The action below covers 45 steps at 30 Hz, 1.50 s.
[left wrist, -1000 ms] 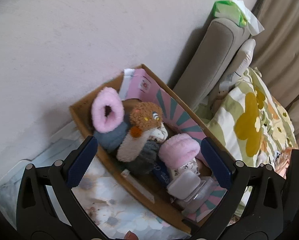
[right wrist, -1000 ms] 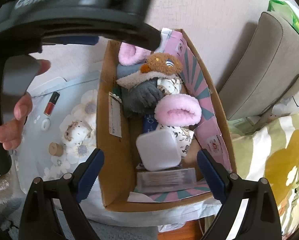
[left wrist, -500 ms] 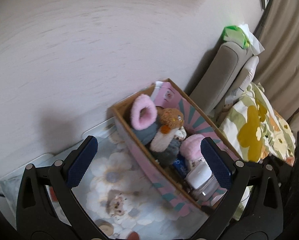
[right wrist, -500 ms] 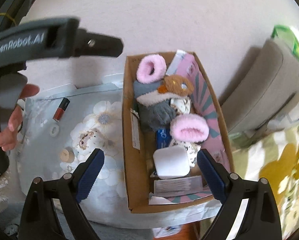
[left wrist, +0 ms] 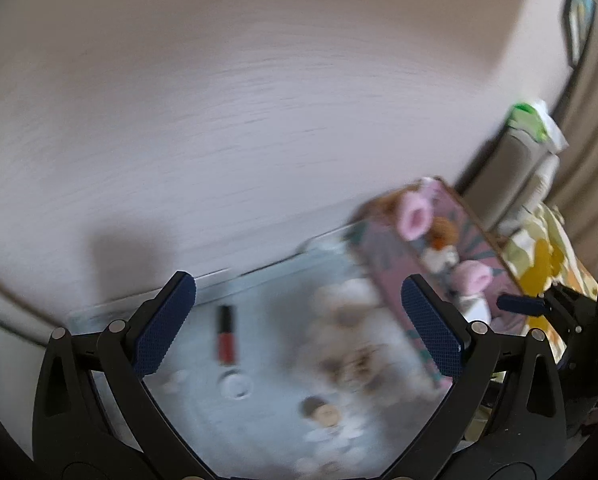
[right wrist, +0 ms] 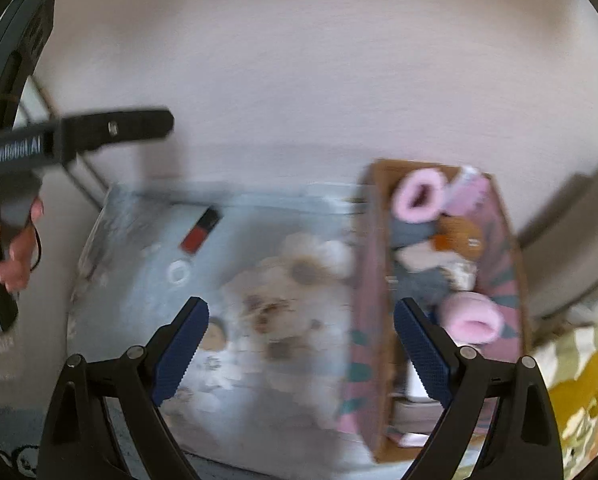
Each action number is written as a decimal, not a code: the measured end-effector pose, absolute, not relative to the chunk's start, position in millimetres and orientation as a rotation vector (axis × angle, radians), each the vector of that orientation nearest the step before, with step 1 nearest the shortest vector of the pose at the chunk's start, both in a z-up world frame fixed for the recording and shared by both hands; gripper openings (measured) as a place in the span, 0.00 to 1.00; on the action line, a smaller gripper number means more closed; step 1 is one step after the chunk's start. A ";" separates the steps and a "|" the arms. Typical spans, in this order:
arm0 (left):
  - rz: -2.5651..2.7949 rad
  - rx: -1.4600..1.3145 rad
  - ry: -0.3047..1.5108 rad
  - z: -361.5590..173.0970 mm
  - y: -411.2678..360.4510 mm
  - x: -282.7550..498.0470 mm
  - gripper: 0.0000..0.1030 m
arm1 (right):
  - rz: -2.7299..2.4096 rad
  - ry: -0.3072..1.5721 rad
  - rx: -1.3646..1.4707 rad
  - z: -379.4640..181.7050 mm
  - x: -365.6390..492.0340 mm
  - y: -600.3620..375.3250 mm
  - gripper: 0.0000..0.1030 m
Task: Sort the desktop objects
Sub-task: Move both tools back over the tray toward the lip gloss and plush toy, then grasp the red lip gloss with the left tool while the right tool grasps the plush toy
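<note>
Cardboard box [right wrist: 373,280] crammed with plush toys, red lipstick tube [left wrist: 225,334] on floral cloth [left wrist: 283,320]

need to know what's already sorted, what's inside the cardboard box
In the cardboard box: two pink fuzzy slippers, a brown plush toy, grey fabric and something white near the front. Anything beneath them is covered, and blur hides detail.

Both claws have pulled back, seemingly leftward, from the box [right wrist: 439,280].

Open cloth [right wrist: 259,248] around lipstick tube [left wrist: 226,334], stuffed box [right wrist: 379,264] blocking right
</note>
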<state>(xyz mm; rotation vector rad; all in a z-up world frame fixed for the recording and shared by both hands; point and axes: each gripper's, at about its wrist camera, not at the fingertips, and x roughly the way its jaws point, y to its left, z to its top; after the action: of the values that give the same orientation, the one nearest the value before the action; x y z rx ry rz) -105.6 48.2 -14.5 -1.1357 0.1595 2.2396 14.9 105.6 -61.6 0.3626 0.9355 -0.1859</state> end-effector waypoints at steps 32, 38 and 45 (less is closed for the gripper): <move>2.109 -1.428 0.255 -215.9 35.2 -157.9 0.32 | -0.373 1.034 0.570 -200.1 74.6 129.4 0.53; 2.126 -1.434 0.232 -211.4 27.6 -159.7 0.19 | -0.363 1.021 0.566 -194.7 74.0 128.0 0.37; 2.141 -1.430 0.188 -201.7 11.5 -163.0 0.18 | -0.341 0.997 0.565 -185.1 70.5 126.2 0.28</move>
<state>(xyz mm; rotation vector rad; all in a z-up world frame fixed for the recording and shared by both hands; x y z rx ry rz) -163.0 11.5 -201.7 -1.4304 0.1882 2.1414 70.5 126.2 -185.1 0.5649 0.9968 -0.3407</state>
